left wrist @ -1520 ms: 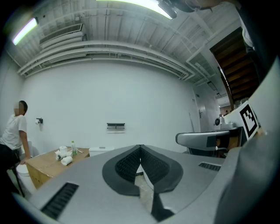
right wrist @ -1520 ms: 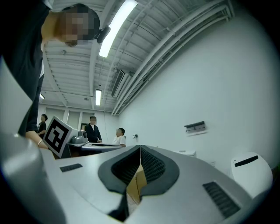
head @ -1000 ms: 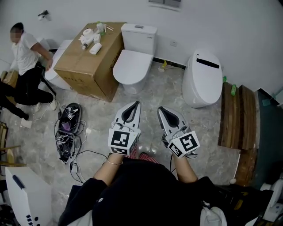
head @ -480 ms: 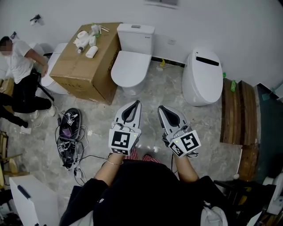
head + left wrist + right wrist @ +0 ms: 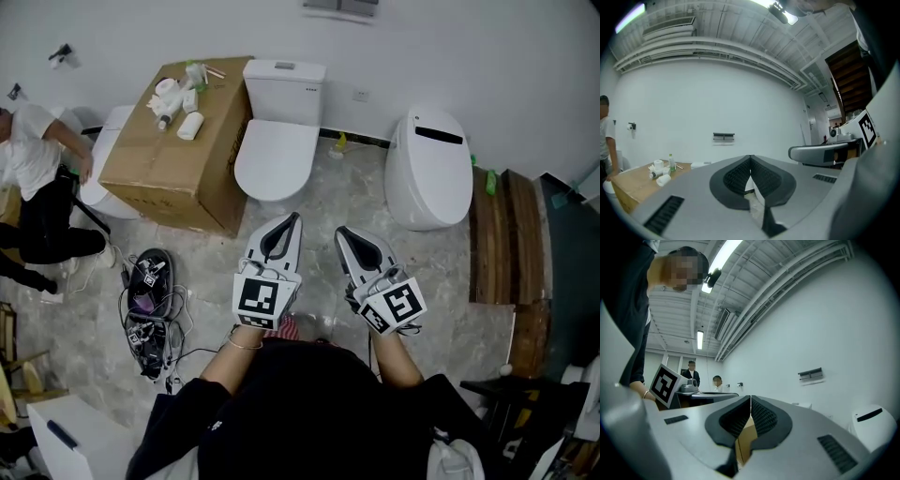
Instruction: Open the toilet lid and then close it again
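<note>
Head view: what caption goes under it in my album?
Left gripper and right gripper, both shut, point at a lid-down toilet beside a cardboard box.

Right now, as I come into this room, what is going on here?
A person holds a gripper in each hand: the left gripper and the right gripper, both with jaws together and holding nothing. They hang in front of the white toilet, whose lid is down, and neither touches it. A cardboard box with small items on top stands beside the toilet. Another person is busy at the far left.
</note>
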Demonstrator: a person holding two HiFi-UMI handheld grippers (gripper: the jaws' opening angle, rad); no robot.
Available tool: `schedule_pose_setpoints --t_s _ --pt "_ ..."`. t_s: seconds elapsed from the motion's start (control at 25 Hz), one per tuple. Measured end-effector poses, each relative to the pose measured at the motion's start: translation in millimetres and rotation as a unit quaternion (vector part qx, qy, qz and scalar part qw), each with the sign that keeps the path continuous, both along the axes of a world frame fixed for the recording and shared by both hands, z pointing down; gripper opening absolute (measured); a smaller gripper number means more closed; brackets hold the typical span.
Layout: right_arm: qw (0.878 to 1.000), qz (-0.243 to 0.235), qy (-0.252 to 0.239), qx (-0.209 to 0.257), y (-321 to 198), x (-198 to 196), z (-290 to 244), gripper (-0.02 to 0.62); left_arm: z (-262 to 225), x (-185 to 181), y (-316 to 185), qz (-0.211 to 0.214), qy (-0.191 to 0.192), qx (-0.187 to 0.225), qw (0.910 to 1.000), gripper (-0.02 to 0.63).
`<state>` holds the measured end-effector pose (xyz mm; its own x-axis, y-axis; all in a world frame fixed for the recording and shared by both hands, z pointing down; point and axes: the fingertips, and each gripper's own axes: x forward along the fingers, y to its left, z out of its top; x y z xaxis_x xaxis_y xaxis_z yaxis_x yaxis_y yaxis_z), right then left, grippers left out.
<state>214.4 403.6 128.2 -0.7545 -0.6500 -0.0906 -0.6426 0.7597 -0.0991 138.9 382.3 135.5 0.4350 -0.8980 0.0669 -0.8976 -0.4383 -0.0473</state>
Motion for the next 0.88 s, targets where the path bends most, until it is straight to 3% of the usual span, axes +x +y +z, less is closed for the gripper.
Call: schedule_pose_setpoints --t_s 0.36,0.88 --pt "1.000 0.021 0.007 -0.005 -41 -42 -3 0.020 1 -37 -41 0.031 -0.006 -0.002 0.9995 0.005" --pt "0.999 0.043 -0.008 -0.014 -89 -116 5 0.020 8 -119 -86 0.042 -0.007 -0.010 0.9991 0.006"
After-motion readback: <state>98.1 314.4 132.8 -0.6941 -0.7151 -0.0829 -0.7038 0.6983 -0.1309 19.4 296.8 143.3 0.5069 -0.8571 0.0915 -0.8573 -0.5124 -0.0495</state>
